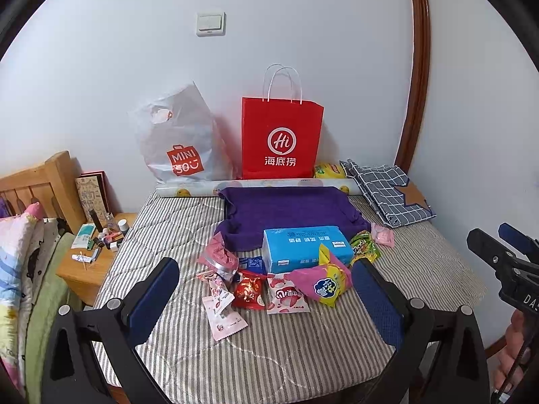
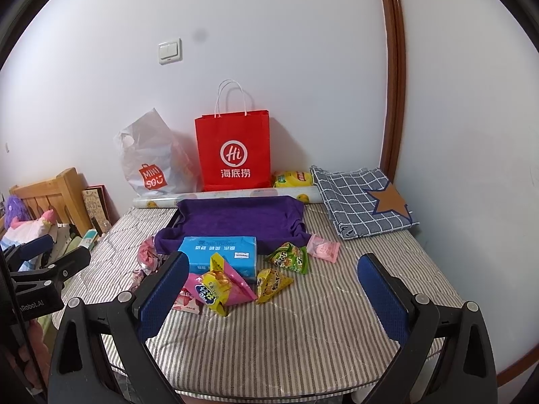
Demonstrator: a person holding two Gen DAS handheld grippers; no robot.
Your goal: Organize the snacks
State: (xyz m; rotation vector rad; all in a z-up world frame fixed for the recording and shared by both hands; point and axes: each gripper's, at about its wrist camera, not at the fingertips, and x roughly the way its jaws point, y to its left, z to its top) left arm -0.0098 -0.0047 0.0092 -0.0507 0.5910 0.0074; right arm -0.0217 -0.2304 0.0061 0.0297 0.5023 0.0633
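Both grippers, left (image 1: pixel 266 298) and right (image 2: pixel 273 289), gape empty. Ahead of the right one: pink puffed snack bag (image 2: pixel 219 286), light, crinkly, slippery. Pinch its sealed end, gently.

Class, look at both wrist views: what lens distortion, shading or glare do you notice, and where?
Left wrist view: the door frame bows in a curve, corners go black, soft reflections on the white plastic bag. Right wrist view: same bowed frame and dark corners, a small grey smudge on the wall, the snacks sharp.
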